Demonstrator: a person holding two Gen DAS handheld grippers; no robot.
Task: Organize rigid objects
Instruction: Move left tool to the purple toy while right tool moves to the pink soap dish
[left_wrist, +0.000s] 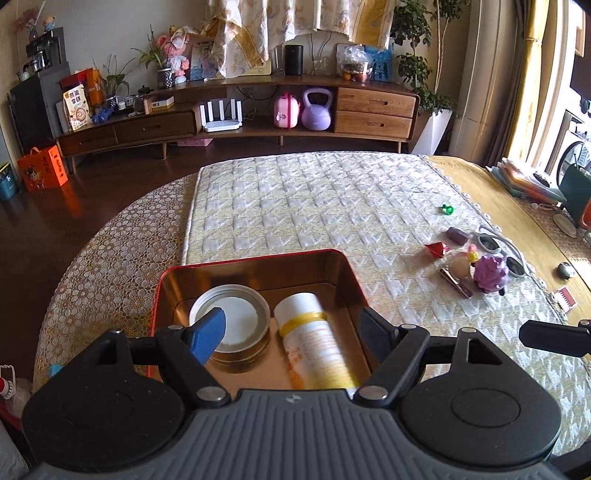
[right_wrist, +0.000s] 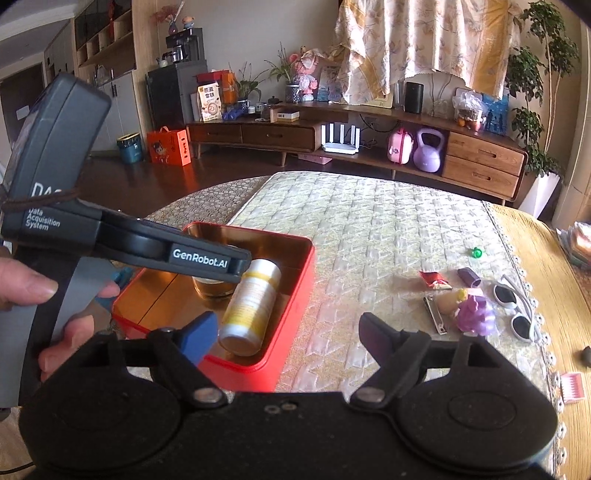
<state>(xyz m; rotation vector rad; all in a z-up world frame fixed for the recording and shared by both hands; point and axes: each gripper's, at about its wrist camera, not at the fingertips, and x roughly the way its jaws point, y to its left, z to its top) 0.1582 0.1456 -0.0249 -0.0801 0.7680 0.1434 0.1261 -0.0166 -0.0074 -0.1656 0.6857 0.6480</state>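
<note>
Red tin (left_wrist: 173, 280): under your left gripper (left_wrist: 291, 332), jaws wide, empty; jar and bottle (left_wrist: 314, 339) already inside. Right gripper (right_wrist: 288, 334): wide, empty. Loose pile, nail clipper (right_wrist: 434, 314) with long axis running away from you, lies right; your right hand is nearer.

Table (left_wrist: 110, 280): round, with a lace cloth on it.
Mat (left_wrist: 314, 206): pale, quilted, lies over the middle of the table.
Red tin (left_wrist: 255, 258): sits on the mat, near side, open on top.
Green toy (left_wrist: 447, 209): alone on the mat, far right.
Right pile: red wrapper (left_wrist: 436, 249), purple block (left_wrist: 457, 235), sunglasses (left_wrist: 496, 245), purple toy (left_wrist: 491, 272), nail clipper (left_wrist: 456, 282), all close together.
Pink comb (right_wrist: 572, 386): on the bare cloth by the mat's right edge.
</note>
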